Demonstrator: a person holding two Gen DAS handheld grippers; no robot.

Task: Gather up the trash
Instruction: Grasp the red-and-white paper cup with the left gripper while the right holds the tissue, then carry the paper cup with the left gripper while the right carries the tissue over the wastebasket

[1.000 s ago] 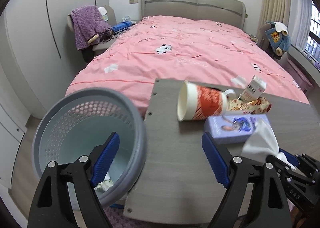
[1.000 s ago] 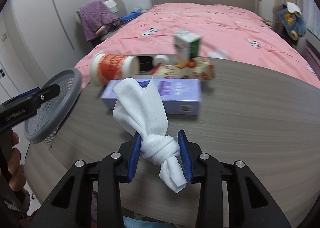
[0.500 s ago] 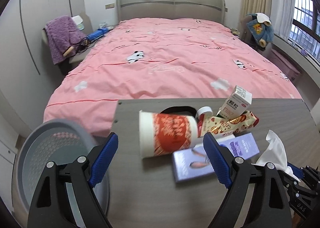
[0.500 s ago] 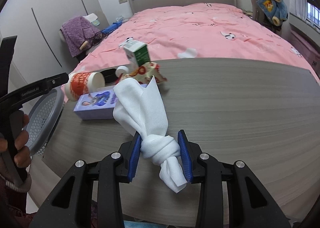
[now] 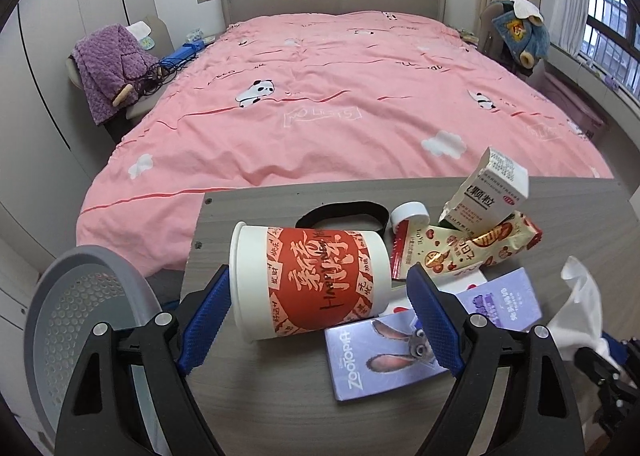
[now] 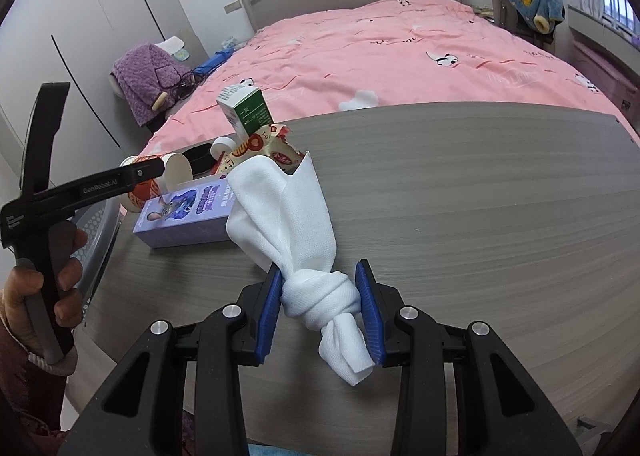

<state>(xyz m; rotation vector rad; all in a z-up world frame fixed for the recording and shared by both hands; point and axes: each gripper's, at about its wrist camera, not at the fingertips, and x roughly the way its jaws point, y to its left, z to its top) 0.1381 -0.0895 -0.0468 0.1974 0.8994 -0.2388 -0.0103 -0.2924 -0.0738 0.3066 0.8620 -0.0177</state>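
Cup [image 5: 316,280] lies on its side on table [image 5: 280,396], between the wide-open pads of left hand-held gripper [image 5: 320,320], not pinched. Right hand-held gripper [image 6: 322,314] is clamped on knotted white cloth [image 6: 304,256]. Purple box [image 5: 404,336], snack wrapper [image 5: 460,252], carton [image 5: 488,192] beside cup; grey basket [image 5: 64,320] off table's left edge.

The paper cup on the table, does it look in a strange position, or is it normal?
It looks odd: the paper cup lies on its side on the table, open mouth toward the grey basket, its far end overlapping the purple box. No spill shows.
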